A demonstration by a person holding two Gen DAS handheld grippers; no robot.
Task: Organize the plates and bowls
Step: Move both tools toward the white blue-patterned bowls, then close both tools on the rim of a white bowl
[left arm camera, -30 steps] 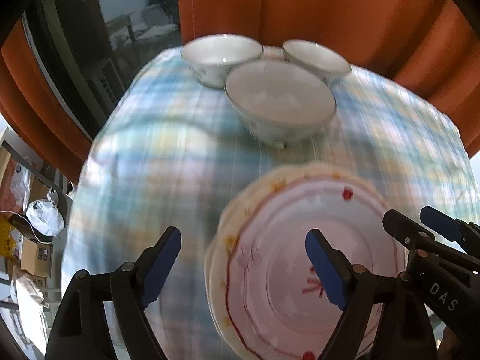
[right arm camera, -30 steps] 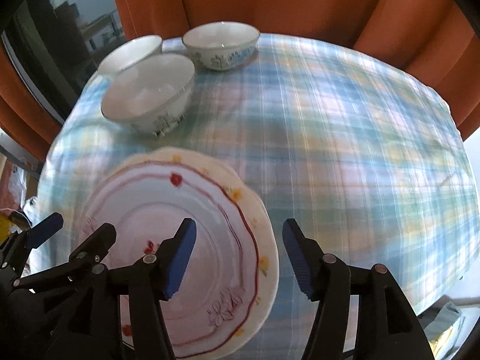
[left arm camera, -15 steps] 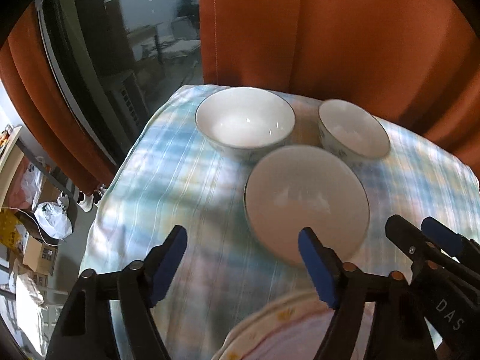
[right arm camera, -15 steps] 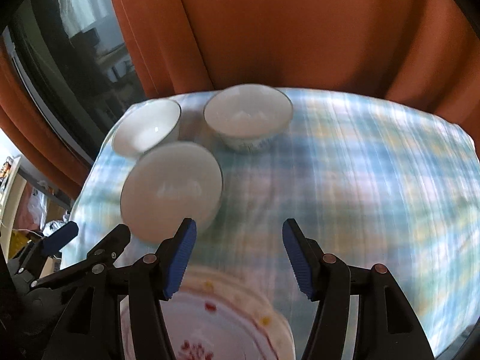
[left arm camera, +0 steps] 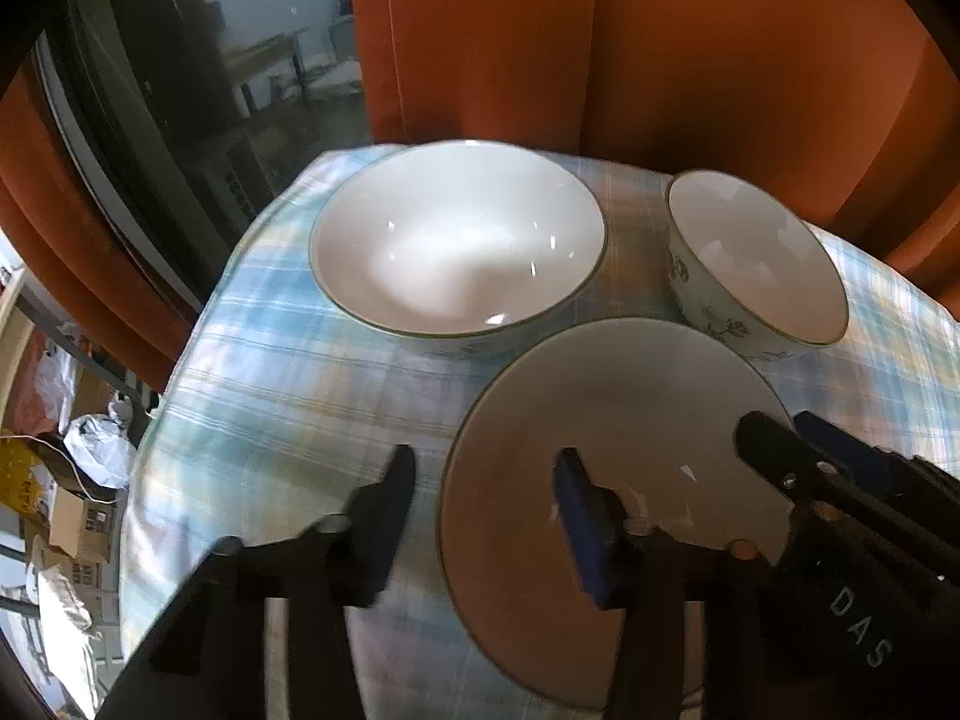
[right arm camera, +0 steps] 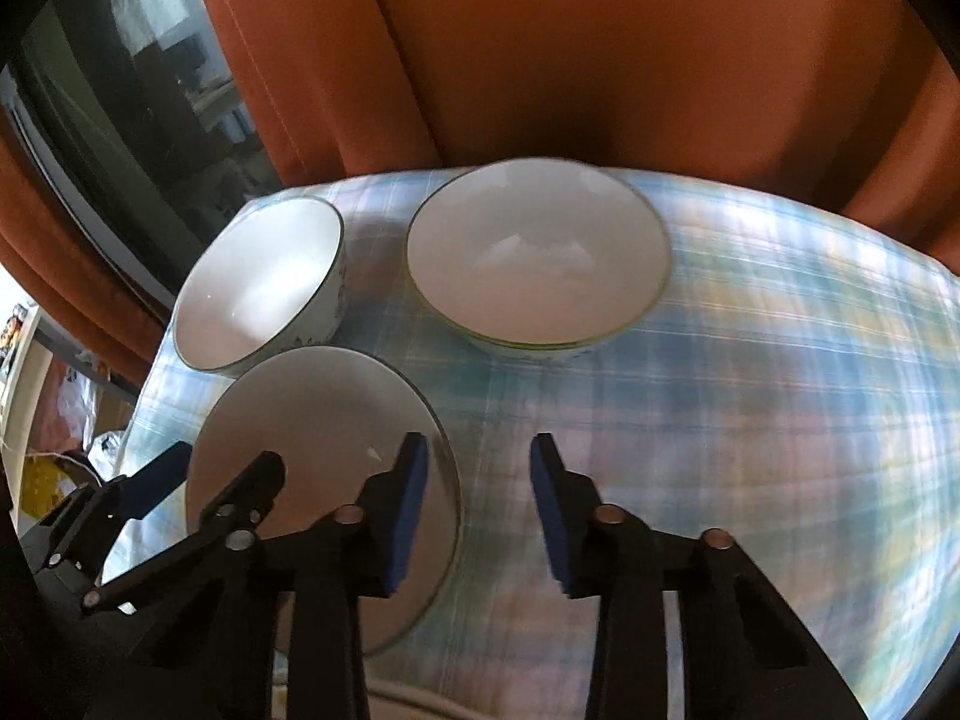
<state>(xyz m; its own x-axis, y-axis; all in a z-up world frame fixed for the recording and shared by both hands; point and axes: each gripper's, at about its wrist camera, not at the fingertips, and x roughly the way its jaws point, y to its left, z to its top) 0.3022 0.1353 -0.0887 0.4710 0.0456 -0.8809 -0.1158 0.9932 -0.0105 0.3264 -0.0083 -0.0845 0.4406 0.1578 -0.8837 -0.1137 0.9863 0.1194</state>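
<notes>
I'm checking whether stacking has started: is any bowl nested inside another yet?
No. In the right wrist view the near bowl, the left bowl and the far bowl each sit separately on the tablecloth.

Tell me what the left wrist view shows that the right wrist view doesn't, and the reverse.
Only the left wrist view: cardboard boxes on the floor, and the "DAS" marking.

Only the right wrist view: the wide bare stretch of tablecloth at right.

Both: three bowls, with the near bowl between both open grippers, left and right, plus orange curtains and a window.
</notes>
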